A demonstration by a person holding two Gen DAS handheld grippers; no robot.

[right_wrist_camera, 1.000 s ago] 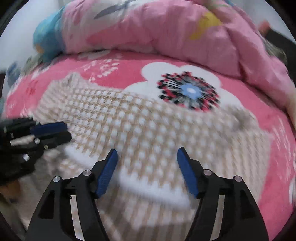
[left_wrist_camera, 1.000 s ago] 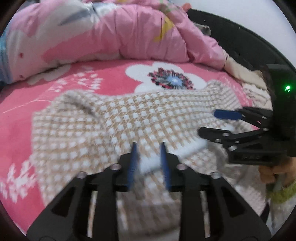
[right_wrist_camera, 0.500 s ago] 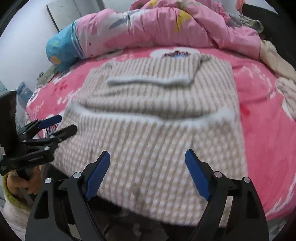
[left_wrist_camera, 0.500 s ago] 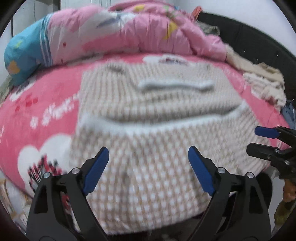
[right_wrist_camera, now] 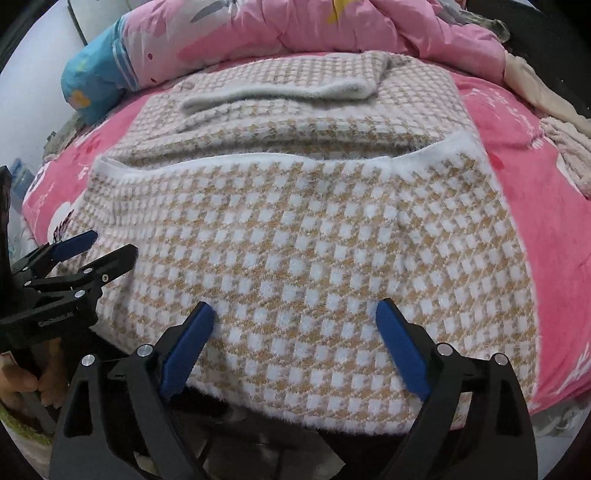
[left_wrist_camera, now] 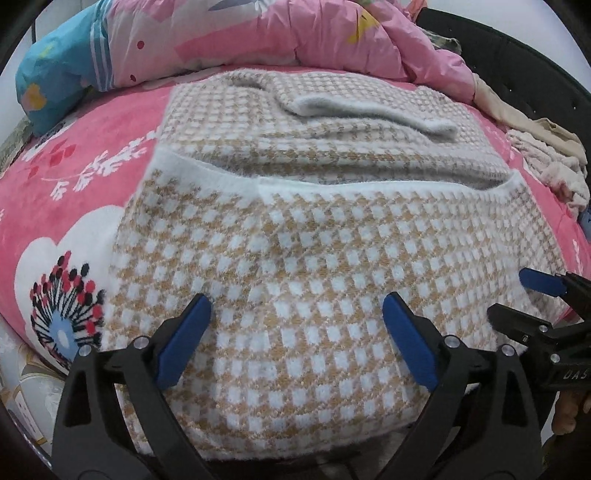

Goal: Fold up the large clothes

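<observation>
A beige-and-white checked sweater lies folded on the pink bed sheet. Its near half is laid over the far half, with the white hem running across the middle. A folded sleeve with a white cuff rests on the far part. My left gripper hovers over the sweater's near edge. Its jaws are opening and the pads press on nothing. My right gripper hangs beside it over the same edge, jaws likewise opening and gripping nothing. Each gripper shows in the other's view: right gripper, left gripper.
A bunched pink quilt and a blue pillow lie along the far side of the bed. Pale clothes are heaped at the right against a black headboard. A hand holds the left gripper.
One second ago my left gripper was nearly shut on the white hem. Both grippers have since opened wide and drawn back to the bed's near edge, leaving the sweater folded.
</observation>
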